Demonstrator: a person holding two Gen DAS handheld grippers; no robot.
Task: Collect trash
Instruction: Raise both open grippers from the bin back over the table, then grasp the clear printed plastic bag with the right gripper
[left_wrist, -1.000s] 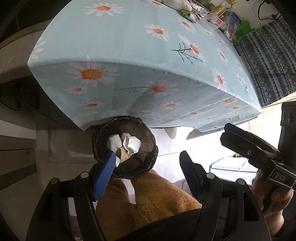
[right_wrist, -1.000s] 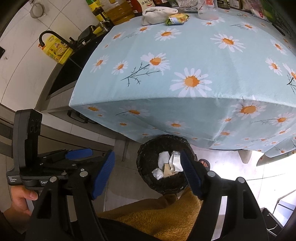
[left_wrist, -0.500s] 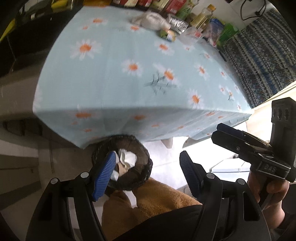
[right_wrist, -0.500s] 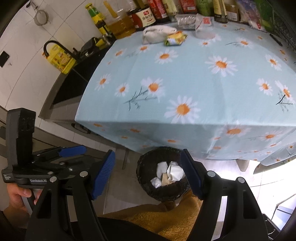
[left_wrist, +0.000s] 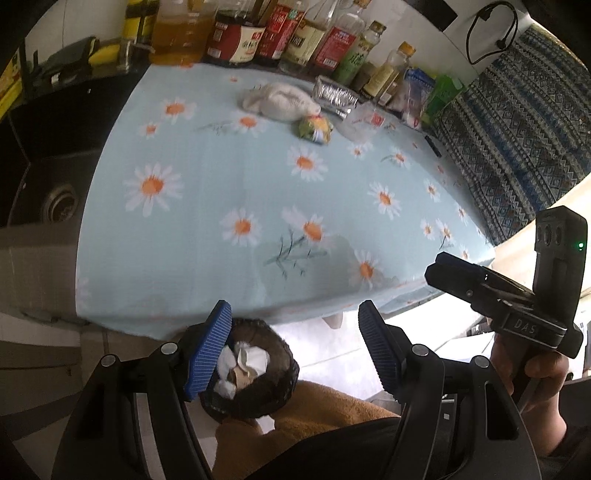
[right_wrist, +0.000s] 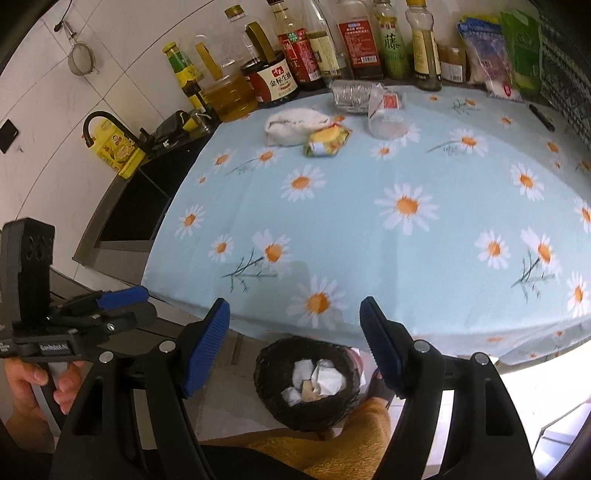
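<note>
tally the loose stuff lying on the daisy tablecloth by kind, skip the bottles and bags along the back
white crumpled cloth or bag: 1
yellow-green snack wrapper: 1
clear plastic cup on its side: 1
crushed clear bottle or foil pack: 1
dark pen-like stick: 1
total: 5

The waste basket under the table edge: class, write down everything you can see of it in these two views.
The waste basket is small, round and dark, with a woven-looking wall and what seems a thin dark liner. It stands upright on the pale floor, just below the hanging edge of the daisy tablecloth. It is open-topped and holds crumpled white paper and a brownish scrap. An ochre fleece garment overlaps its near side. In the left wrist view a blue pad of the left tool hides part of its rim; neither tool touches it.
</note>
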